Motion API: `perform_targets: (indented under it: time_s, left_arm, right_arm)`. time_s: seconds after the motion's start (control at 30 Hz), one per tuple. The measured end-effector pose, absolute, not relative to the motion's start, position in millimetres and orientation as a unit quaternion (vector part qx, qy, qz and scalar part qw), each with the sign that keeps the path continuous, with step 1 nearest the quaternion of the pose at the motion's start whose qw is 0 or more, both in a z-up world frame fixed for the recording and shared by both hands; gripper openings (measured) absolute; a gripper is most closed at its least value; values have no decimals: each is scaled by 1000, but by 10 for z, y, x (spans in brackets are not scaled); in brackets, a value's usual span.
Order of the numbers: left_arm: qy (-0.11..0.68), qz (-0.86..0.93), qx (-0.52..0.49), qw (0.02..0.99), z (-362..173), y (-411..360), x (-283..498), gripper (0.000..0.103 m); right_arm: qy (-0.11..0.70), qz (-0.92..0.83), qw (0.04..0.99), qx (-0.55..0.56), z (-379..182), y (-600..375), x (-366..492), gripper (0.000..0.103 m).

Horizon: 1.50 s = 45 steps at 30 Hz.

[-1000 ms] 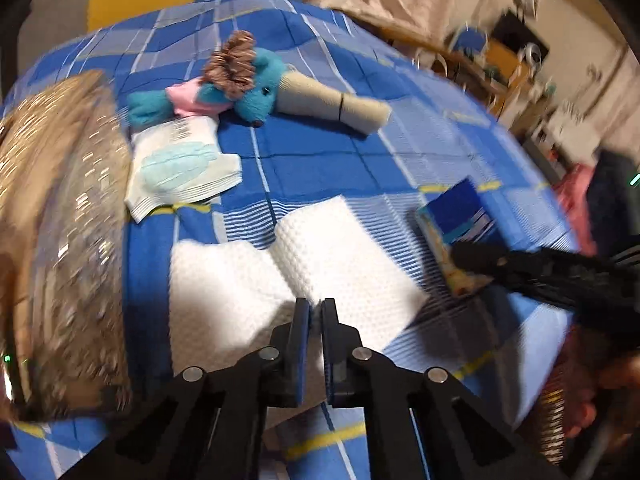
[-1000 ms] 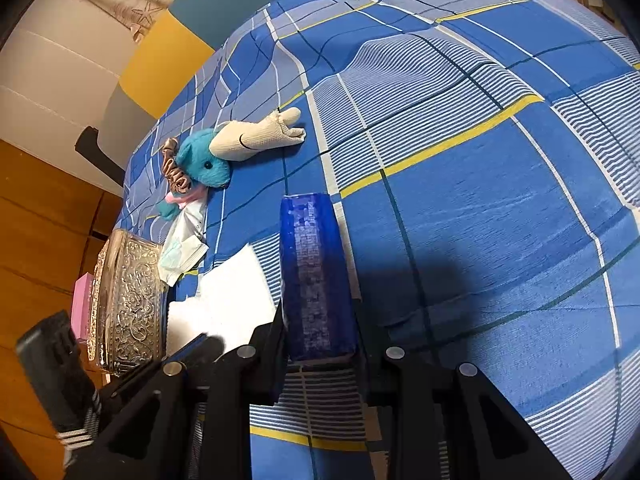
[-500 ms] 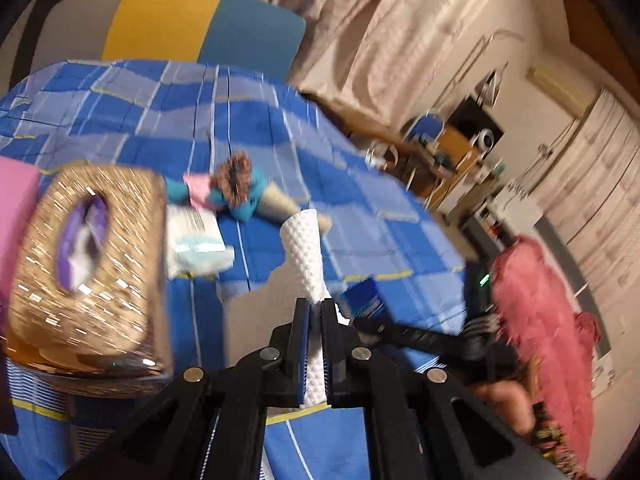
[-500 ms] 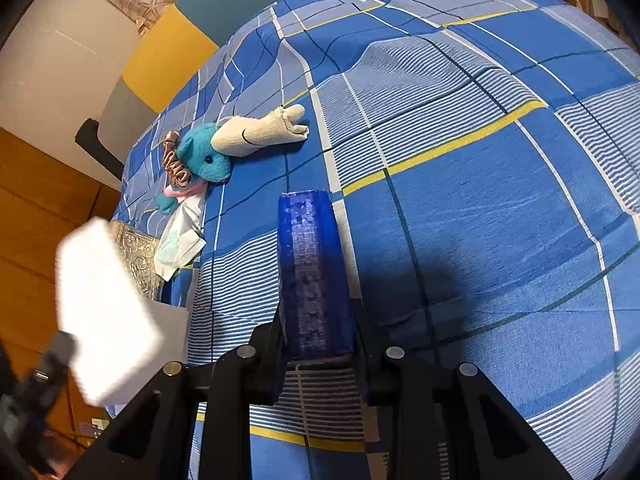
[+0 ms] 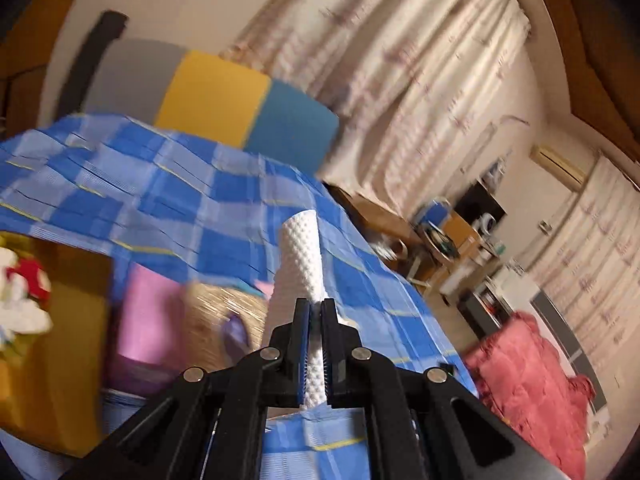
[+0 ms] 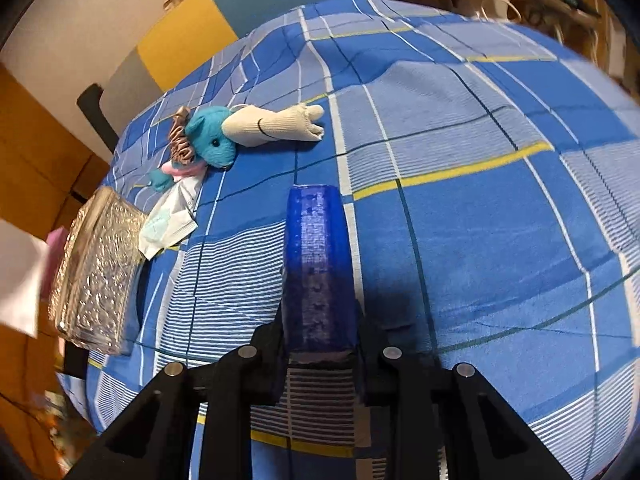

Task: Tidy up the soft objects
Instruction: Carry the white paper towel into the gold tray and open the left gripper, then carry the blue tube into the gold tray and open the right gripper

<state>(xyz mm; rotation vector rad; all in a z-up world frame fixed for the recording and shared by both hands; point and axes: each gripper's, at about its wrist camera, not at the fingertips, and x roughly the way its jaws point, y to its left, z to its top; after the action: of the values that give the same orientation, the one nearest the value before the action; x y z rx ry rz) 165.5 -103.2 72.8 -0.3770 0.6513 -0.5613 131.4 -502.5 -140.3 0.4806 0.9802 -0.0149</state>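
Observation:
My left gripper is shut on a white dimpled cloth, held up in the air well above the blue checked bedspread. The cloth also shows as a white blur at the left edge of the right wrist view. My right gripper is shut on a blue tissue pack, which stands on edge just above the bedspread. A teal plush toy with a beige sock against it lies farther back. A packaged face mask lies beside the toy.
An ornate golden tissue box sits at the bed's left edge, seen blurred in the left wrist view as a golden box beside a pink box. A yellow bag with a red and white toy stands at left. A red quilt lies off the bed to the right.
My left gripper lifted the white cloth off the bedspread and swung it up and toward the left side of the bed. The right gripper kept hold of the blue pack and rolled slightly.

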Motion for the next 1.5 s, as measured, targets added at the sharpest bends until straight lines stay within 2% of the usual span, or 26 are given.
perform_targets:
  time_s: [0.27, 0.53, 0.73, 0.77, 0.8, 0.83, 0.9, 1.07, 1.5]
  left_arm:
    - [307, -187, -182, 915, 673, -139, 1877, 4]
    - [370, -130, -203, 897, 16, 381, 2356, 4]
    - [403, -102, -178, 892, -397, 374, 2680, 5]
    - [407, -94, -171, 892, -445, 373, 2731, 7]
    - [416, -87, -164, 890, -510, 366, 2799, 17]
    - [425, -83, -161, 887, -550, 364, 2840, 33]
    - [442, -61, -156, 881, -634, 387, 2891, 41]
    - [450, -50, -184, 873, -703, 562, 2739, 42]
    - [417, -76, -141, 895, -633, 586, 1726, 42]
  right_arm:
    - [434, 16, 874, 219, -1289, -4862, 1248, 25]
    - [424, 17, 869, 255, -1270, -4749, 1060, 25]
    - [408, 10, 871, 273, -1176, -4708, 894, 25]
    - [405, 9, 871, 277, -1149, -4702, 863, 25]
    - [403, 8, 872, 278, -1121, -4696, 837, 25]
    - [400, 6, 873, 279, -1092, -4689, 811, 25]
    - [395, 5, 874, 282, -1028, -4664, 762, 25]
    - [382, 4, 879, 286, -891, -4593, 685, 25]
    - [335, 76, 900, 268, -231, -3855, 873, 25]
